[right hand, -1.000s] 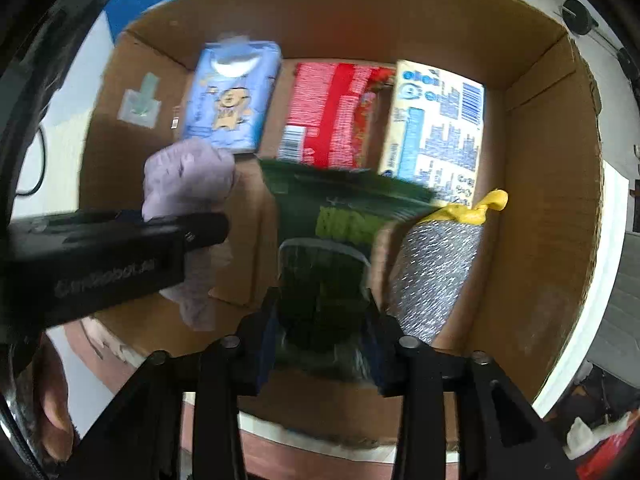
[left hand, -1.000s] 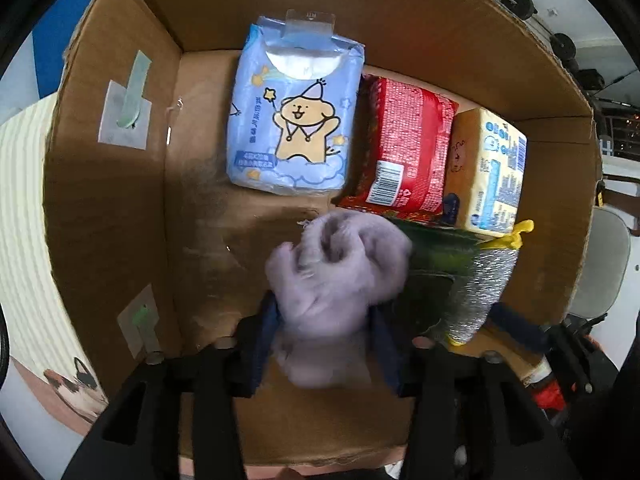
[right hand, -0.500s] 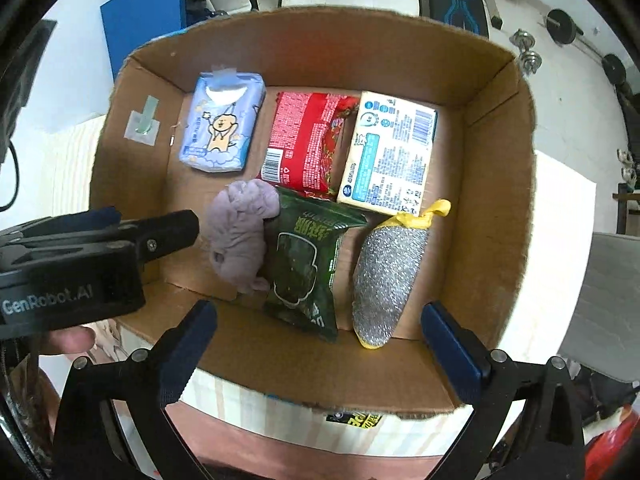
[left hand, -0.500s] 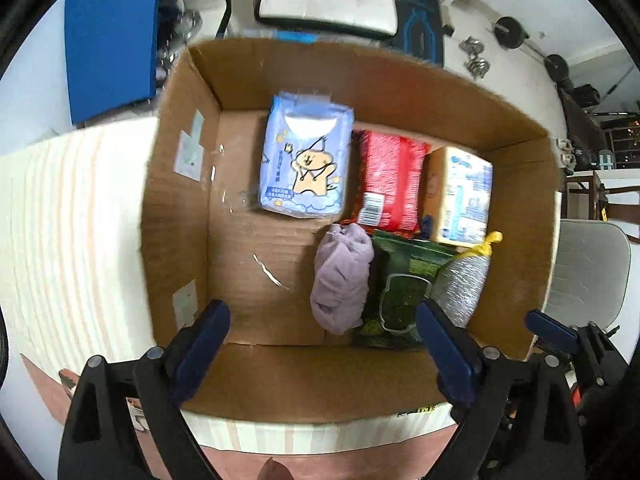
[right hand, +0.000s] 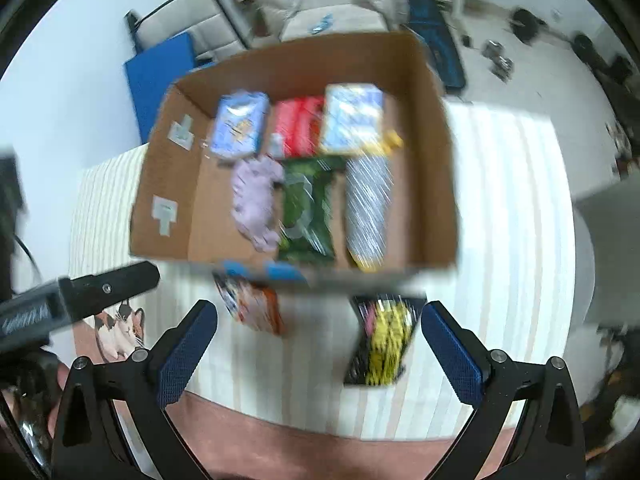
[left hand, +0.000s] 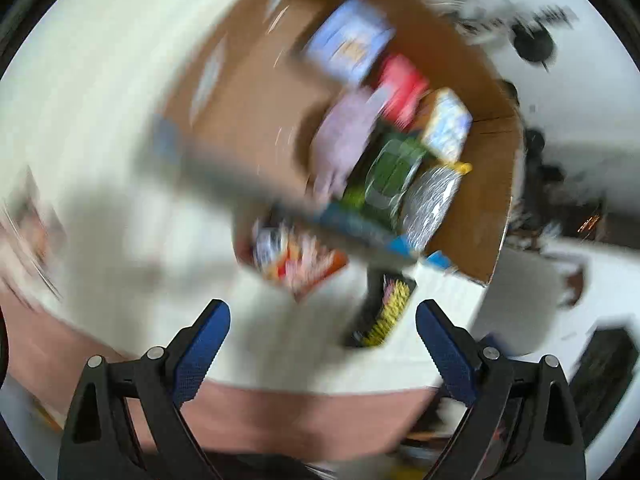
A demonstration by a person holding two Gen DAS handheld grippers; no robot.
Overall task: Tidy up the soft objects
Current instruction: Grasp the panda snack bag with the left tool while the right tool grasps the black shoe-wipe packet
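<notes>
Both jaws stand wide open and hold nothing, the left gripper (left hand: 322, 344) and right gripper (right hand: 318, 346) above the tabletop (right hand: 500, 208), where a black and yellow packet (right hand: 380, 344), probably soft and light, waits just outside the cardboard box (right hand: 436, 152), best pinched across its middle.

Left wrist view heavily smeared by motion blur, packets in the cardboard box (left hand: 492, 216) unreadable, black-and-yellow packet (right hand: 382, 344) print illegible, orange packet (right hand: 256, 308) partly hidden by box wall
</notes>
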